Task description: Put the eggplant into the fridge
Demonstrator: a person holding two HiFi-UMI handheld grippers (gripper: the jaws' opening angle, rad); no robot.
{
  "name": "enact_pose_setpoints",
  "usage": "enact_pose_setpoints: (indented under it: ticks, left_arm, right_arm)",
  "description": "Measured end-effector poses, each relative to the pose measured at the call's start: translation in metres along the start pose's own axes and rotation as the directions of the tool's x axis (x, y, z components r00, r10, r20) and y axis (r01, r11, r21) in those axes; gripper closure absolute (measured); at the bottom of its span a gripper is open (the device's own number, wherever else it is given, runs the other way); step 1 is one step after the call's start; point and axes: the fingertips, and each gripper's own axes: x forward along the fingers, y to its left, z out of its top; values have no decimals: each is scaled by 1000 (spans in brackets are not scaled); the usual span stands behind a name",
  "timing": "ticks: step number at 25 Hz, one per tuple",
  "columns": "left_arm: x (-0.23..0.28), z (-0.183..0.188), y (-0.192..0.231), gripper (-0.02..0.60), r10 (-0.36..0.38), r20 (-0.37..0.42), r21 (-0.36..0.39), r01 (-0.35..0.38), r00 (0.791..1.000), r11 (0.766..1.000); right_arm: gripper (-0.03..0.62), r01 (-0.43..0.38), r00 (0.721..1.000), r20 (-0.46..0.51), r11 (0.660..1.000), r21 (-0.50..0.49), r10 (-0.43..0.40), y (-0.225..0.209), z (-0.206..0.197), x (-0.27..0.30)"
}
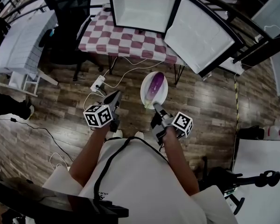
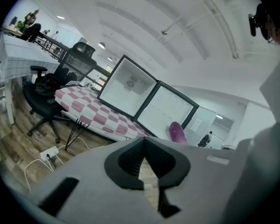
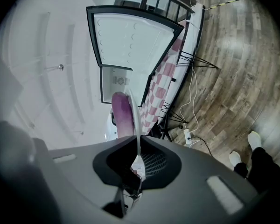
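The right tool [image 1: 156, 107] is clamping the near rim of a white plate [image 1: 145, 88], its jaws pinching the thin edge. Gripping the rim instead of the load is letting the plate work as a tray. The eggplant [image 1: 155, 85] is lying lengthwise on the plate, above the floor [image 1: 200, 108] and well short of the fridge. The tool is holding the plate roughly level, probably so the eggplant is not rolling off the far edge.

At nine o'clock from the plate, the left tool [image 1: 115, 100] is hanging with its jaws closed on nothing and is not touching the plate. It looks like a spare, ready to steady the plate or nudge the eggplant.

Farther out, at twelve o'clock, the fridge [image 1: 130, 8] is standing on a checkered surface [image 1: 116, 38]. Its door [image 1: 196, 31] is swung wide toward one o'clock, so the white interior is facing the person and nothing needs opening first. The placing is not yet done. With a grip on one edge only, a sudden tilt is the main risk.
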Motion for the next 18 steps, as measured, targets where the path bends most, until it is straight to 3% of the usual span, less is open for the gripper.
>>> enact_pose_setpoints:
  ticks: [18]
  left_arm:
    - [-10, -29, -18, 577, 51, 7, 0, -51, 999, 999]
  right_arm:
    - [565, 43, 997, -56, 999, 4, -43, -27, 1, -19]
